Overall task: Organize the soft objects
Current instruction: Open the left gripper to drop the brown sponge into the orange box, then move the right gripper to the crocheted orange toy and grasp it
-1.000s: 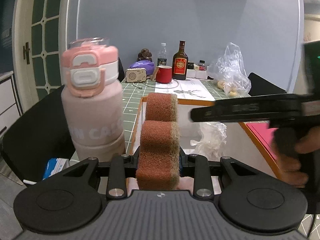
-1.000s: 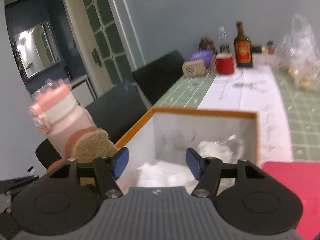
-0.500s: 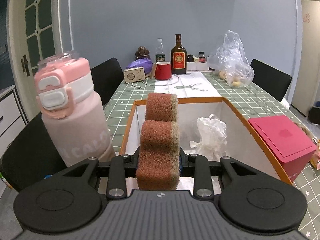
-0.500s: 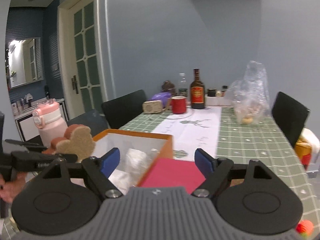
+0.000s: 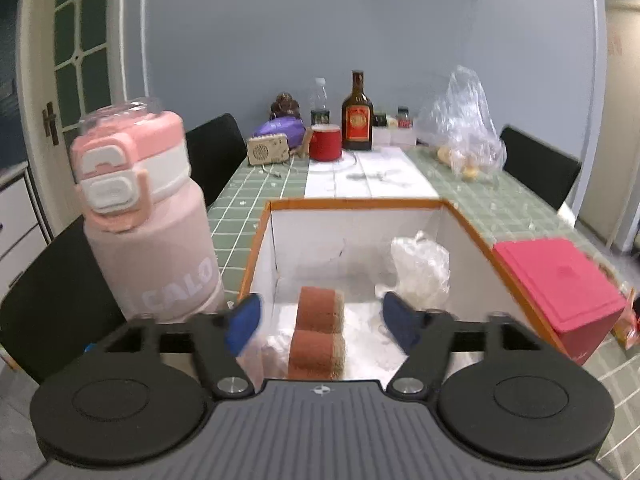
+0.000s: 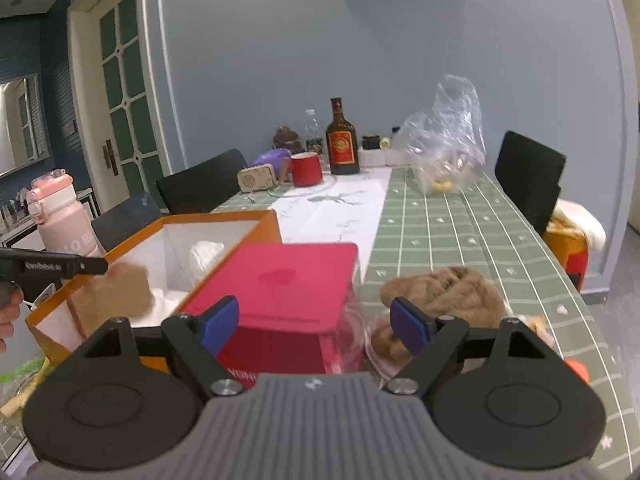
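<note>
A rust-brown wavy sponge [image 5: 318, 332] sits low inside the white, orange-rimmed box [image 5: 356, 200], loose between the pads of my left gripper [image 5: 320, 316]. Those jaws are opening and do not touch it. In the right wrist view the sponge [image 6: 116, 296] is a blur at the box's [image 6: 224, 216] near corner, under the left gripper's finger [image 6: 60, 267]. My right gripper [image 6: 314, 324] stands open and empty over the red box [image 6: 288, 280]. A brown fuzzy soft thing [image 6: 444, 296] lies on the green cloth just right of it.
A pink water bottle [image 5: 148, 220] stands left of the box. A crumpled white plastic bag [image 5: 420, 264] lies inside it. Far down the table are a red mug [image 6: 306, 168], a dark bottle [image 6: 342, 144] and a clear bag [image 6: 444, 140]. Black chairs line both sides.
The left gripper has opened and let go of the sponge, which has dropped lower into the box. The right gripper has swung right, from the white box to the red one.
</note>
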Action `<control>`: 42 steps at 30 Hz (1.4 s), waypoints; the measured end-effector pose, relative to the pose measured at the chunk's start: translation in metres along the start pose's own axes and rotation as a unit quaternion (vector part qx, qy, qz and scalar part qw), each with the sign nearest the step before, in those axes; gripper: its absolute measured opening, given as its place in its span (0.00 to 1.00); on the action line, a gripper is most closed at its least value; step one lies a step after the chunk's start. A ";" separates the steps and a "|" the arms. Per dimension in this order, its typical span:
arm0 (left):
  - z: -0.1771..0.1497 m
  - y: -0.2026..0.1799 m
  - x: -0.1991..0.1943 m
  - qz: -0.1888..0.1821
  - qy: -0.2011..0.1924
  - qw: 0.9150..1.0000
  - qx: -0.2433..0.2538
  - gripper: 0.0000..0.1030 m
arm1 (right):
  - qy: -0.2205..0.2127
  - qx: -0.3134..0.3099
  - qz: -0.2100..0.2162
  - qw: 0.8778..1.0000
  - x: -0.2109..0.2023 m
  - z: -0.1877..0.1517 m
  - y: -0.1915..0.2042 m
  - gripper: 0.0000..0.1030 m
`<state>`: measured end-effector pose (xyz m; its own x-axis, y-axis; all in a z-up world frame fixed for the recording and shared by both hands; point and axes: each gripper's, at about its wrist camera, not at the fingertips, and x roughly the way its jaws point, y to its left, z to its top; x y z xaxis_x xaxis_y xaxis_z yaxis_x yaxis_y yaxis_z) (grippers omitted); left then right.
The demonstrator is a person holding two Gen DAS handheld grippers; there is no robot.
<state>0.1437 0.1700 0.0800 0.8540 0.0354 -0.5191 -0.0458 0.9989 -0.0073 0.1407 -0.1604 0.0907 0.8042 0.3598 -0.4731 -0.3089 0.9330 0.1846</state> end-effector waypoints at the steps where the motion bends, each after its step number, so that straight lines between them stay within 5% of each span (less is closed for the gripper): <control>1: 0.000 0.001 -0.003 0.001 -0.006 1.000 -0.003 0.85 | 0.001 0.003 -0.003 1.000 -0.003 -0.002 -0.003 0.79; 15: 0.012 -0.016 -0.047 0.044 -0.071 0.996 0.015 0.90 | 0.004 0.044 -0.021 0.999 -0.029 -0.020 -0.035 0.80; 26: 0.031 -0.053 -0.106 0.032 -0.143 0.989 0.024 0.96 | -0.019 0.076 -0.021 0.997 -0.049 -0.027 -0.058 0.81; 32: 0.036 -0.104 -0.128 0.008 -0.173 0.982 0.073 0.96 | -0.042 0.085 -0.035 0.995 -0.069 -0.035 -0.073 0.88; 42: 0.010 -0.189 -0.129 -0.081 -0.163 0.980 0.076 0.96 | -0.052 0.137 -0.092 0.985 -0.092 -0.056 -0.119 0.91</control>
<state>0.0474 -0.0226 0.1565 0.9651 -0.1402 -0.2210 0.1598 0.9844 0.0734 0.0750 -0.3040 0.0644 0.8855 0.1695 -0.4326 -0.0161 0.9417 0.3360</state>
